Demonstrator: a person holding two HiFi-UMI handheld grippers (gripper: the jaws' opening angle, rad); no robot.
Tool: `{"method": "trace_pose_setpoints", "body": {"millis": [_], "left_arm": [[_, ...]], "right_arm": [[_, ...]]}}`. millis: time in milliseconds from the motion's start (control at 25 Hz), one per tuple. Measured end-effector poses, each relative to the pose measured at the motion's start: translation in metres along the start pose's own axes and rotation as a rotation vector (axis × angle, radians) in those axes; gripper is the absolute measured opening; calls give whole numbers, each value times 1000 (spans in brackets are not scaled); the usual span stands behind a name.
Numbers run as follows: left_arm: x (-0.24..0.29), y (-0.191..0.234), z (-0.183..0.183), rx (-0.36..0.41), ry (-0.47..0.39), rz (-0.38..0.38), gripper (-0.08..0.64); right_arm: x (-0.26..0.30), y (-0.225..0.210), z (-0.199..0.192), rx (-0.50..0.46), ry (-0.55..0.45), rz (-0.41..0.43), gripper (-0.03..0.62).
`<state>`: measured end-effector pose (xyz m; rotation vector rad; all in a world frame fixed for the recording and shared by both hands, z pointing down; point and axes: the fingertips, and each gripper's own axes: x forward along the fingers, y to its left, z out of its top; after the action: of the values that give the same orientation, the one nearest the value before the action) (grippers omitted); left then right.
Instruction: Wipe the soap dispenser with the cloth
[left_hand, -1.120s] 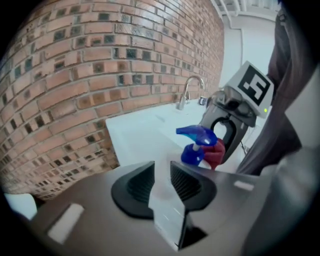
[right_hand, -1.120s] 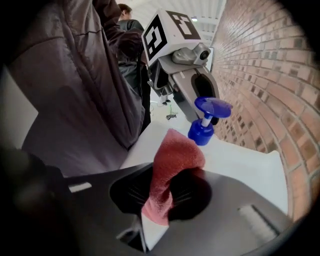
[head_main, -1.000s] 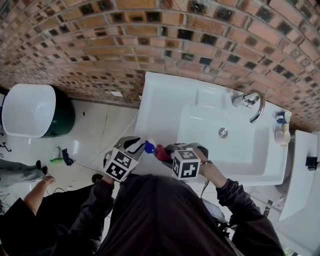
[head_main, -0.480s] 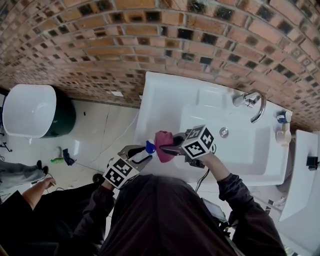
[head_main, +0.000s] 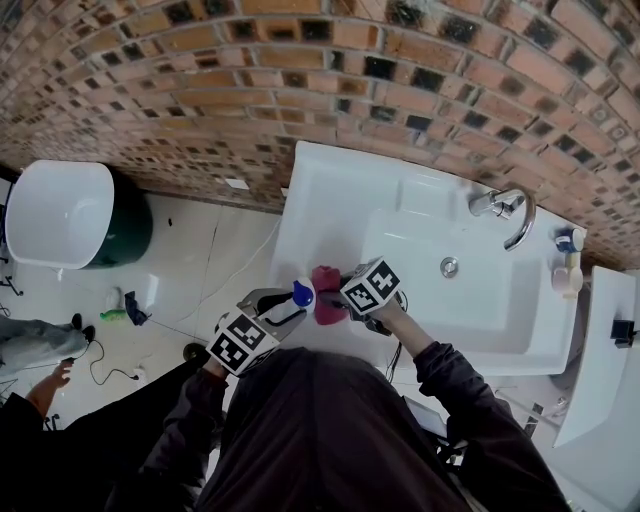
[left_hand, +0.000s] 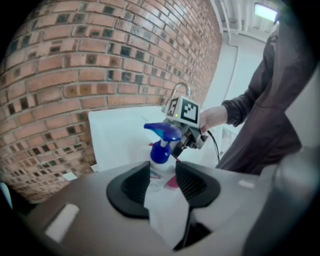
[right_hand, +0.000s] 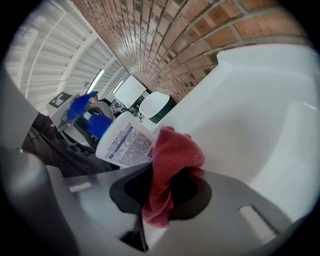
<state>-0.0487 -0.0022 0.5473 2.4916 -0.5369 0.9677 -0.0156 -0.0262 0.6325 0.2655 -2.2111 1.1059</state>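
The soap dispenser (head_main: 301, 294), a white bottle with a blue pump, stands at the sink's near left corner. My left gripper (head_main: 285, 305) is shut on its body; in the left gripper view the bottle (left_hand: 161, 150) sits between both black pads (left_hand: 131, 186). My right gripper (head_main: 333, 298) is shut on a red cloth (head_main: 325, 295). In the right gripper view the cloth (right_hand: 172, 155) bulges from the jaws and lies against the bottle's labelled side (right_hand: 125, 145). The bottle's base is hidden.
The white sink (head_main: 420, 200) runs along a brick wall, with a chrome tap (head_main: 505, 210) at the back right and another small bottle (head_main: 567, 270) on its right rim. A white bin (head_main: 55, 215) stands on the tiled floor at left. Another person's arm (head_main: 40, 400) shows lower left.
My right gripper has rolled and come left and down, bringing the red cloth against the bottle. The left gripper shifted slightly and stays around the bottle.
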Motion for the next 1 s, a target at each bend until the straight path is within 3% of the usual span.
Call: {"method": "trace_pose_setpoints", "body": {"millis": [200, 320, 480, 720, 1000], "left_arm": [[0, -3, 0, -4, 4, 0, 170], [-3, 1, -1, -4, -9, 33, 170], [-18, 0, 5, -67, -82, 62, 170], [-43, -11, 19, -145, -212, 102, 142], [-46, -14, 21, -134, -228, 104, 126]], "right_arm": [[0, -1, -2, -46, -6, -42, 69], [-22, 16, 12, -72, -119, -14, 69], [-64, 51, 27, -114, -289, 22, 71], [-109, 100, 32, -178, -435, 12, 71], [-114, 113, 29, -213, -433, -34, 71]]}}
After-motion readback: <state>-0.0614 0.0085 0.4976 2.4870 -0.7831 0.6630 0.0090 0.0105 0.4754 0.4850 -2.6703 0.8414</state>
